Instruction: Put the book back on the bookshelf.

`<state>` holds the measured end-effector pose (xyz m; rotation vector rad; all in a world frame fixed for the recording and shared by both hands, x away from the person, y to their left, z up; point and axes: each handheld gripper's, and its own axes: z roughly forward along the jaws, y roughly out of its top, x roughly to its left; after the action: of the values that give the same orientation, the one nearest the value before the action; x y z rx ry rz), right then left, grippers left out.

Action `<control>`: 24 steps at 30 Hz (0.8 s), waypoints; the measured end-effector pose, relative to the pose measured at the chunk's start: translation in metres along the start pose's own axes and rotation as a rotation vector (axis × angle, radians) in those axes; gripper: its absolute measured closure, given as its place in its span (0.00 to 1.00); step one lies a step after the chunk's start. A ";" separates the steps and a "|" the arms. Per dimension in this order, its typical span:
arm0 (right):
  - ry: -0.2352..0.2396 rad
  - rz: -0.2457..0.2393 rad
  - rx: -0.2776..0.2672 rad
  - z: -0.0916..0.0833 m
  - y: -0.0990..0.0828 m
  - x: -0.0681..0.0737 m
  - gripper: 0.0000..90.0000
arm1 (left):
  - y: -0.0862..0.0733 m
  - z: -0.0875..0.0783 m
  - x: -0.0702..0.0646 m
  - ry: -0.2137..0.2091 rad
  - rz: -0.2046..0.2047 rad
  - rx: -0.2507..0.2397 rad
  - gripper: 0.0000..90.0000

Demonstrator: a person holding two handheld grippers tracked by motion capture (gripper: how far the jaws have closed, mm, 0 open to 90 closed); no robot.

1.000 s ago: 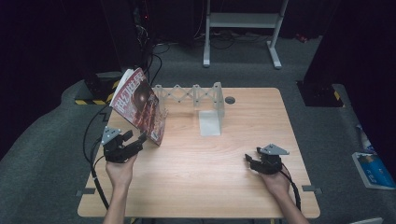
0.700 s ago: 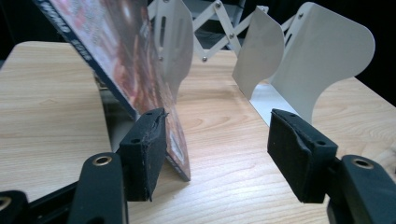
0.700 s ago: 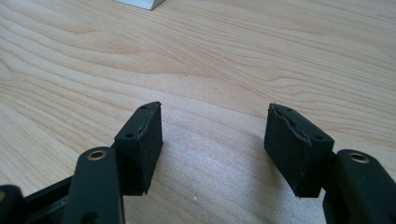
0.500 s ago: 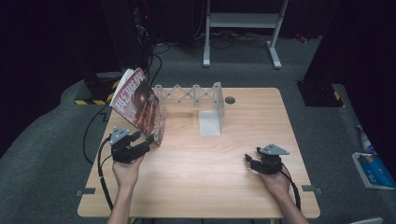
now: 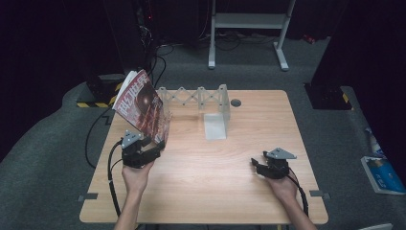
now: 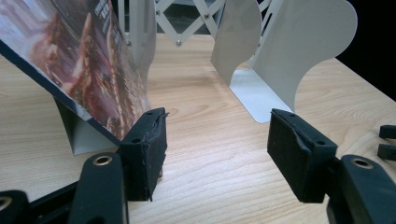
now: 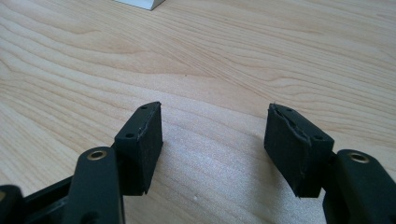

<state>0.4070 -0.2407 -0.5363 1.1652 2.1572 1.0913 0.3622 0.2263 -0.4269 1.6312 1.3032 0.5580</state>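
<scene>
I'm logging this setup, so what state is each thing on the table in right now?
Magazine: standing tilted, leaning in the rack's left end.
Expanding rack: stretched out, upright, other slots empty.
Left tool: open, one pad at the magazine's lower edge, no grip.
Right tool: open, empty, low over bare table.

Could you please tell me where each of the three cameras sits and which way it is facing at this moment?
High view: above the person's side, facing forward and down on the table; both forearms, left gripper and right gripper show.
Left gripper view: rides the left gripper, facing the leaning magazine and the white bookend rack; its open jaws show.
Right gripper view: rides the right gripper, facing bare tabletop; its open jaws show.
Shared: high and left gripper views both show magazine and rack.
</scene>
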 end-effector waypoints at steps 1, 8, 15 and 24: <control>0.000 0.000 0.000 0.000 0.000 0.000 0.41 | -0.001 0.001 0.000 -0.002 0.000 0.001 0.42; 0.000 0.000 0.000 0.000 0.000 0.000 0.41 | -0.003 0.005 -0.004 -0.010 0.013 0.018 0.42; 0.000 -0.001 0.000 0.000 0.000 0.000 0.41 | -0.006 0.010 -0.007 -0.017 0.020 0.030 0.42; 0.000 0.000 0.000 0.000 0.000 0.000 0.41 | -0.010 0.017 -0.013 -0.030 0.032 0.046 0.42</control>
<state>0.4069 -0.2407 -0.5363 1.1647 2.1573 1.0910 0.3670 0.2075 -0.4410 1.6941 1.2783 0.5245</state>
